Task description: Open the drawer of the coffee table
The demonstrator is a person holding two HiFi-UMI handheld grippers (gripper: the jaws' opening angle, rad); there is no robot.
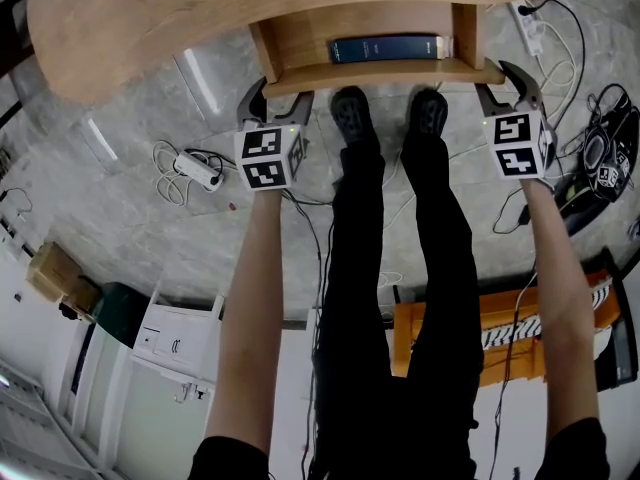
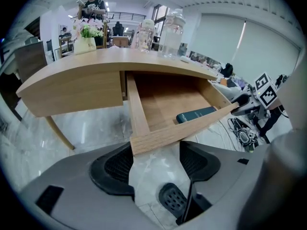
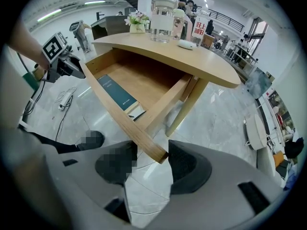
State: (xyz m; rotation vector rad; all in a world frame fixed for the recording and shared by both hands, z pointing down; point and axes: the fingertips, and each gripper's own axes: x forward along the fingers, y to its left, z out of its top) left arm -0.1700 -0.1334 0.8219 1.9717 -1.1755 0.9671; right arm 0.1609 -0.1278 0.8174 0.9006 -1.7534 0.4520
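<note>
The wooden coffee table (image 1: 190,18) has its drawer (image 1: 385,73) pulled out toward me, and a dark blue book (image 1: 388,48) lies inside. My left gripper (image 1: 278,96) clasps the left corner of the drawer front (image 2: 158,135), which sits between the pads. My right gripper (image 1: 507,86) clasps the right corner the same way. In the right gripper view the end of the drawer front (image 3: 153,150) is wedged between the right gripper's (image 3: 152,155) pads. The book (image 2: 195,115) shows at the drawer's front right in the left gripper view.
My own legs and black shoes (image 1: 350,113) stand right before the drawer. A white power strip (image 1: 198,168) and cables lie on the marble floor at the left, black gear (image 1: 600,158) at the right. Glass jars (image 2: 170,32) and a flower pot (image 2: 86,40) stand on the tabletop.
</note>
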